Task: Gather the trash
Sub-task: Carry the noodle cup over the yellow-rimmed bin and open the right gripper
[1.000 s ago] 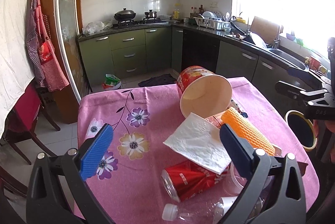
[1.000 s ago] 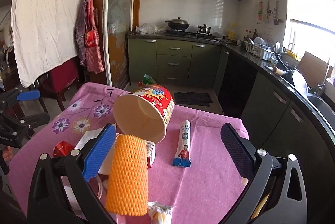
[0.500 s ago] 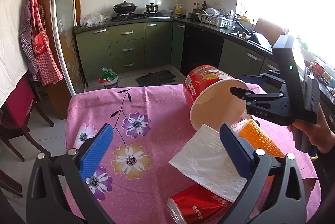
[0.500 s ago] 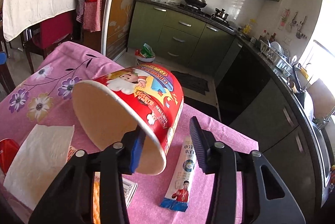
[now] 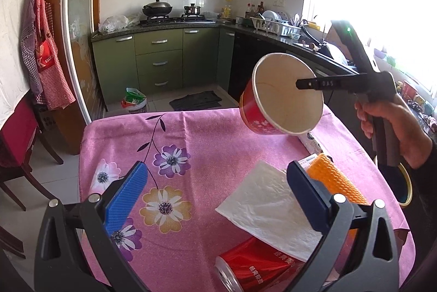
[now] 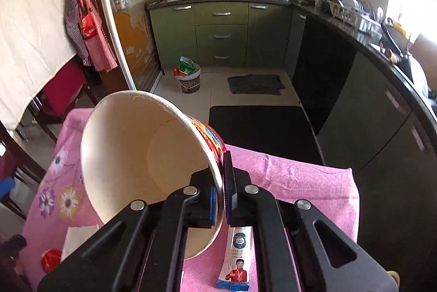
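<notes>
My right gripper (image 6: 220, 191) is shut on the rim of a red paper noodle cup (image 6: 142, 163) and holds it tilted above the pink table; the cup (image 5: 284, 98) and the right gripper (image 5: 306, 84) also show in the left wrist view. My left gripper (image 5: 215, 196) is open and empty above the tablecloth. On the table lie a white napkin (image 5: 267, 207), a crushed red can (image 5: 256, 267), an orange foam net (image 5: 336, 182) and a toothpaste tube (image 6: 239, 253).
The table (image 5: 207, 139) has a pink flowered cloth. A full small bin (image 6: 188, 79) stands on the kitchen floor by the green cabinets. A round bin opening (image 5: 407, 188) shows beside the table's right edge. A red chair (image 5: 16, 139) stands at the left.
The right gripper has closed on the cup's rim and lifted it off the table. The left gripper stayed open and pulled back a little.
</notes>
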Action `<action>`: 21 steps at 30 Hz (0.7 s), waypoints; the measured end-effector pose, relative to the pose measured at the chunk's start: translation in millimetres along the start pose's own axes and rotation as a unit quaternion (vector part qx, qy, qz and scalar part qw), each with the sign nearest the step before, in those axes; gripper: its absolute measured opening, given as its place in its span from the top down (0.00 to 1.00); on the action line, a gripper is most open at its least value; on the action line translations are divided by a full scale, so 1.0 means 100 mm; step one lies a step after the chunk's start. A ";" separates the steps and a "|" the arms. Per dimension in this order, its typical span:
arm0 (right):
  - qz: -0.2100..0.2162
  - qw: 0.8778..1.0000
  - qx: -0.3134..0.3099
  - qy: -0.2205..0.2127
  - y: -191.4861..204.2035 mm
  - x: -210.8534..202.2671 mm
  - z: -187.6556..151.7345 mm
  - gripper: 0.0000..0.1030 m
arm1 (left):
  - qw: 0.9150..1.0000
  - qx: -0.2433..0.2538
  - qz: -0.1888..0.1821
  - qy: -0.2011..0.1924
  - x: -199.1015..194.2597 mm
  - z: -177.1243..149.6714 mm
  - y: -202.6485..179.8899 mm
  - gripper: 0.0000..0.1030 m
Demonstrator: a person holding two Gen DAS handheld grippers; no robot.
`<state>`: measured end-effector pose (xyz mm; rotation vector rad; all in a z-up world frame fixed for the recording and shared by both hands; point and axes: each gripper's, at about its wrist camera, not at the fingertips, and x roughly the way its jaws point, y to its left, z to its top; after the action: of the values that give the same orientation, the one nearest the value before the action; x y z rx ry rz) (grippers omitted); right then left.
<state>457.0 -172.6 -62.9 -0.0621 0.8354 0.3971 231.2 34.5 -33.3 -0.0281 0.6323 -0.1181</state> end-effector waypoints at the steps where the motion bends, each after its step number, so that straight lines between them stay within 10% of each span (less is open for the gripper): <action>1: 0.008 1.000 0.018 0.006 -0.11 -0.09 0.03 0.95 | 1.000 0.002 -0.003 -0.002 -0.03 0.00 -0.01 0.06; 10: -0.006 0.988 0.147 0.051 -1.29 -1.48 -0.40 0.95 | 0.998 0.031 -0.032 -0.034 -0.54 -0.01 -0.23 0.06; 21: -0.107 0.928 0.337 0.117 -3.03 -2.35 -2.36 0.94 | 0.996 0.054 -0.068 -0.035 -1.02 -0.26 -0.60 0.06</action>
<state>259.2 -576.4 -80.3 0.4450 1.1515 -0.1232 128.7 -12.3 9.5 0.0285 0.5522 -0.2807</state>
